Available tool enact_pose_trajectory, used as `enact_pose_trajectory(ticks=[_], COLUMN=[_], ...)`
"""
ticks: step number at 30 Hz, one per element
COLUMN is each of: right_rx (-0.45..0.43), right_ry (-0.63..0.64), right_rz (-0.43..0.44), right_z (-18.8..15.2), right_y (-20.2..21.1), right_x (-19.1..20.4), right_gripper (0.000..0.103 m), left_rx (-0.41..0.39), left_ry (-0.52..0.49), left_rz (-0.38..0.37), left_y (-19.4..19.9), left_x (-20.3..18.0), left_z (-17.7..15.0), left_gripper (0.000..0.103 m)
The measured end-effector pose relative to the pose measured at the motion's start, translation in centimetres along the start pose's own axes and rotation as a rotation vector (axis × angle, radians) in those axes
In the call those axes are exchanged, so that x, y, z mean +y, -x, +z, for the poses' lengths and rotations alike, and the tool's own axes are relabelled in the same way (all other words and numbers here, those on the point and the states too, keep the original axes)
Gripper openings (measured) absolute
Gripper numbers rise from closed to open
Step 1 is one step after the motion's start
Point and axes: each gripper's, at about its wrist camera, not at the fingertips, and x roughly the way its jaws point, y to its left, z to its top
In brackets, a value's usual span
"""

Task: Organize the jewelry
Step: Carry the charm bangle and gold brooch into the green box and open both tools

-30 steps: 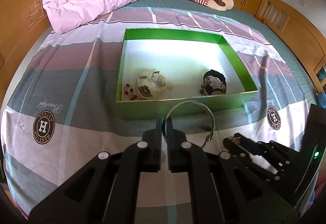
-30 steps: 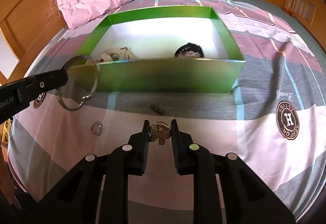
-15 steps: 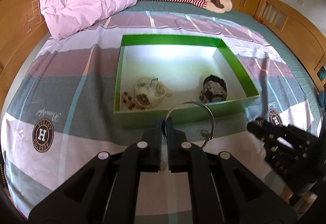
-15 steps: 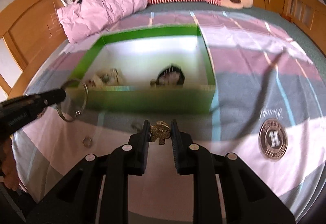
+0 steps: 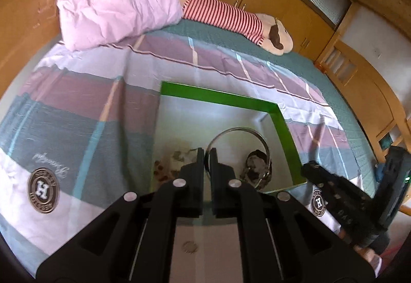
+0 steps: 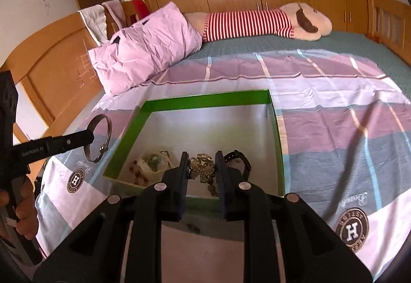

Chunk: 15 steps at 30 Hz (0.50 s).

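Left claw (image 5: 207,154) clamped on silver bangle (image 5: 239,152), held off the bed beside the green box's (image 6: 205,100) left wall. Right claw (image 6: 201,167) pinching gold flower brooch (image 6: 202,168) over the box's near end. Inside: pale jewelry heap (image 6: 151,163) left, black watch (image 6: 237,158) right.

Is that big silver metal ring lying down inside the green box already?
No, the silver metal bangle is pinched in the left gripper, held in the air beside the green box, outside its left wall.

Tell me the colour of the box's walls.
Bright green box walls, pale inside; clearest in the right wrist view.
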Motion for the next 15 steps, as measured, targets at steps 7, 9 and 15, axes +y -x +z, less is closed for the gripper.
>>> enact_pose_trajectory(ticks=[7, 9, 15], right_rx=[0.093, 0.09, 0.131], right_ry=[-0.018, -0.017, 0.058], right_rz=[-0.027, 0.003, 0.065], right_z=[-0.9, -1.0, -2.8], right_y=[-3.5, -2.7, 0.2], right_x=[-1.3, -1.0, 1.7], right_gripper=[0.037, 0.042, 0.048], left_rx=[0.102, 0.108, 0.068], left_ry=[0.0, -0.013, -0.07], left_rz=[0.069, 0.075, 0.09], left_y=[-4.8, -5.0, -2.7], left_x=[0.4, 0.3, -1.3], left_z=[-1.2, -1.5, -3.0], left_gripper=[0.018, 0.024, 0.038])
